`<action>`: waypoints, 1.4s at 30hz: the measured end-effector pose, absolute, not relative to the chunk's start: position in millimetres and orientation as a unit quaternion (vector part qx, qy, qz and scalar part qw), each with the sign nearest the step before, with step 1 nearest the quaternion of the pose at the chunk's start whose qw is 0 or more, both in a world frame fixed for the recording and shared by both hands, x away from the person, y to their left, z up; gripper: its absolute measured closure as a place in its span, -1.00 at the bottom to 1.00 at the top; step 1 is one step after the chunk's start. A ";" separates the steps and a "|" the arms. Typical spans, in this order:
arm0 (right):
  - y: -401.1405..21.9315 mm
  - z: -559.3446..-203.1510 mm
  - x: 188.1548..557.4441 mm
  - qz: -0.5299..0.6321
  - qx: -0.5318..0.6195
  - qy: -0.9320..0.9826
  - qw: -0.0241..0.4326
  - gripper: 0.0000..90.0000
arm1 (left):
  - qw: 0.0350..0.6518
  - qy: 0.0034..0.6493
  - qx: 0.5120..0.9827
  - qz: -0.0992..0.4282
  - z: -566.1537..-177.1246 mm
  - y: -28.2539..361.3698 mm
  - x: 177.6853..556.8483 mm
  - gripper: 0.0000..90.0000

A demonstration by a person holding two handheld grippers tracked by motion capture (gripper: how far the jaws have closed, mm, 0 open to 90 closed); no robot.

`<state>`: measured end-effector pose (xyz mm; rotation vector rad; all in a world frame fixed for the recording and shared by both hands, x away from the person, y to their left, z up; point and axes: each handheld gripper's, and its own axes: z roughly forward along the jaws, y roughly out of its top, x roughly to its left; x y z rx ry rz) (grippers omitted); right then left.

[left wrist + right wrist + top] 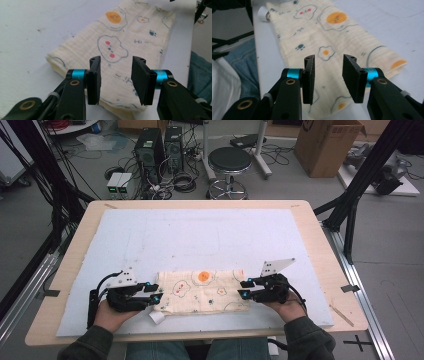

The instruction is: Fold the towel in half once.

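Here the table (320, 235), under its pale sheet (210, 232), runs well ahead of both claws, and its near edge is cut off by the person's sleeves and lap at the bottom of the high view. On the sheet, between the two claws, lies the folded cloth (202, 292), cream with fried eggs, little faces and paw prints drawn on it. Its near-left corner sits under the left gripper (156, 291), so that corner is partly hidden in the high view, and a small white tab (157, 317) pokes out just below it, perhaps a care label, too small to read.

In the left gripper view the left gripper (116, 78) hangs over the cloth (130, 40), jaws apart with only air between them; the near edge of the fabric passes out of sight behind them. Just beyond the right-hand jaw the word "Hi~" (139, 41) can be read; other scribbles nearer the jaws are blurred.

The right gripper (244, 289) stands at the cloth's other end. In the right gripper view the right gripper (328, 78) also has its jaws parted, gripping nothing, the cloth (317, 32) stretching away ahead of them.
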<state>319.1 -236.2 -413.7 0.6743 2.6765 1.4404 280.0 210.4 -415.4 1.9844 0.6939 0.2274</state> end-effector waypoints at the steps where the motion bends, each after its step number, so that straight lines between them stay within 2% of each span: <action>1: -236.5 -412.1 321.5 0.463 0.220 0.859 0.014 0.38 | 0.497 0.290 0.812 0.094 -413.8 210.8 281.9 0.31; 6: -235.6 -405.4 336.3 0.467 0.230 0.854 0.028 0.37 | 0.495 0.305 0.806 0.108 -410.9 211.0 293.8 0.24; 16: -230.3 -405.7 370.7 0.464 0.271 0.842 0.053 0.38 | 0.482 0.350 0.792 0.135 -412.2 202.7 329.8 0.23; 20: -228.2 -413.7 380.6 0.452 0.291 0.842 0.051 0.38 | 0.474 0.367 0.788 0.143 -416.0 198.8 343.7 0.21; 26: -227.2 -425.5 393.5 0.442 0.310 0.841 0.034 0.38 | 0.450 0.395 0.792 0.116 -431.1 198.4 358.7 0.11; 29: -226.0 -430.4 397.3 0.430 0.313 0.846 0.026 0.38 | 0.443 0.395 0.797 0.112 -434.3 197.3 360.6 0.12; 32: -226.3 -434.6 400.5 0.419 0.317 0.851 0.019 0.42 | 0.429 0.395 0.805 0.107 -437.1 197.9 362.4 0.24; 38: -225.6 -438.9 401.1 0.404 0.312 0.860 0.005 0.62 | 0.414 0.382 0.820 0.101 -440.7 195.6 362.3 0.63; 42: -225.3 -441.1 400.7 0.398 0.310 0.864 0.001 0.83 | 0.410 0.375 0.825 0.098 -440.9 194.9 361.3 0.85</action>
